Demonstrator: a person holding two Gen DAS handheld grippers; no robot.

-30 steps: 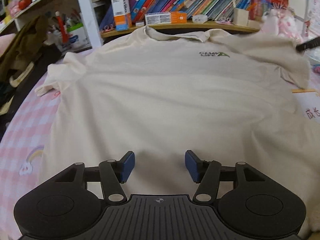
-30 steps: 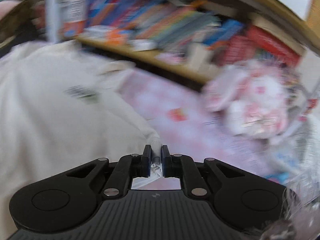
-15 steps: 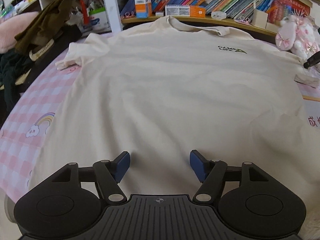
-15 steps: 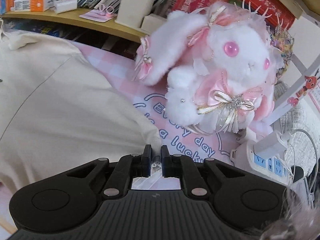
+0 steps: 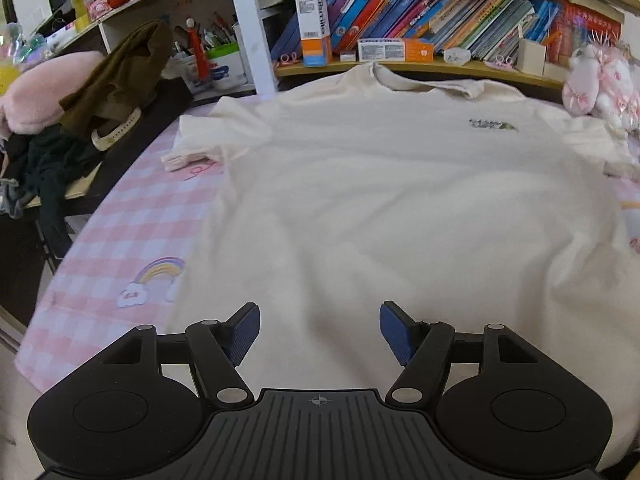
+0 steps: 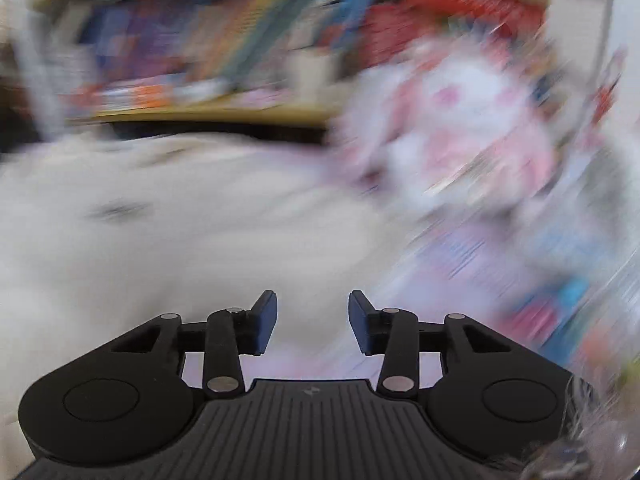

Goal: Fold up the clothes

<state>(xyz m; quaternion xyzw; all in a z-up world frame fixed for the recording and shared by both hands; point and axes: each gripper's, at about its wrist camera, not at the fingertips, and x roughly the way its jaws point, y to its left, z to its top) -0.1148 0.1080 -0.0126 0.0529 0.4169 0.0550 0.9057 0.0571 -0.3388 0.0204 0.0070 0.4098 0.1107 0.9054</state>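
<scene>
A cream T-shirt (image 5: 380, 208) lies spread face up across the pink checked tabletop (image 5: 132, 224), collar at 12 o'clock against the bookshelf (image 5: 420, 66), nothing folded yet. The left tool (image 5: 315, 330) hangs over the hem at 6 o'clock with its jaws wide apart and empty. The right tool (image 6: 312, 320) is opening, nothing between its jaws; its view is badly smeared, so aim on that side is uncertain. The likely trouble: the sleeve (image 5: 192, 148) at 10 o'clock is bunched and could fold in crooked, and a fast right-hand sweep could knock the plush rabbit (image 5: 600, 84) at 2 o'clock or drag the cloth askew.
</scene>
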